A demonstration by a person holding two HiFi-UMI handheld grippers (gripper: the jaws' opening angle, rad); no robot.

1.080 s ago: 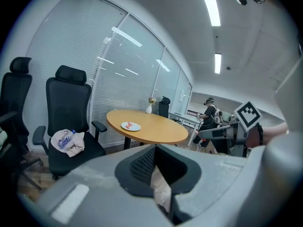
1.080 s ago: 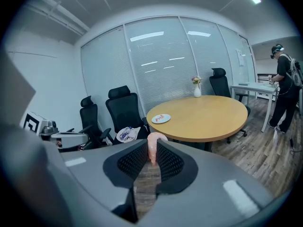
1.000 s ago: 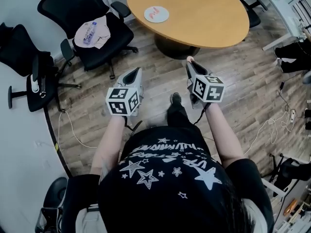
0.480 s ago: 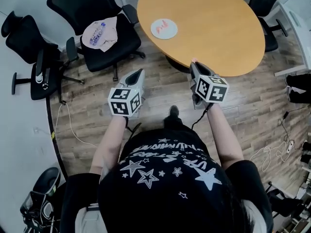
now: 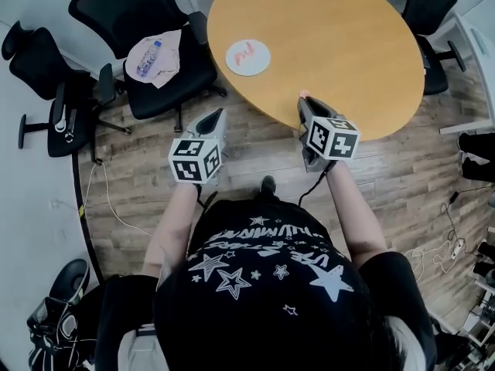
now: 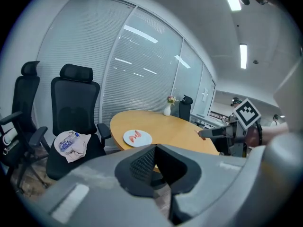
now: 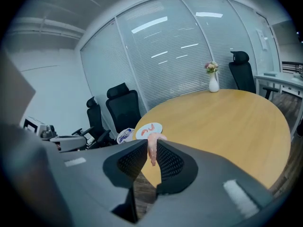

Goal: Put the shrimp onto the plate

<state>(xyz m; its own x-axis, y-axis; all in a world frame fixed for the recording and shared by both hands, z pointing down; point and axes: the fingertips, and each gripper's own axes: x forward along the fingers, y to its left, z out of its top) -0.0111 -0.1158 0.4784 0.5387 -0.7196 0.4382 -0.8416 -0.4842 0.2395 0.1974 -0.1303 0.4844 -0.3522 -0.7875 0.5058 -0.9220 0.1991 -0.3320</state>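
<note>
At the left, an office chair [image 5: 147,10] holds a crumpled cloth [image 5: 168,51] and a bottle [image 5: 148,56], no part of my job.

My left claw [image 5: 211,118] hangs over the wooden floor, short of the round bench [image 5: 332,37]. Its pads are pressed together with nothing between them. That forearm reaches straight forward from my body, the claw pointing toward the far side.

The plate [image 5: 257,65] sits on the left part of the bench, near its edge, with pink pieces that look like shrimp already on it.

My right claw [image 5: 302,99] is clenched on the shrimp [image 7: 152,149], which stands nearly upright between the pads, its long axis up and down and its upper end curling over the top. The claw's tip is just at the near rim of the bench, and that forearm also stretches forward, level with the other.

From the shrimp, the plate lies farther away and to the left, across bare bench top. Both claws are about equally near it, but only the right one carries anything. I judge the coming move to be a reach forward and leftward until the shrimp is over the plate, then a release.
</note>
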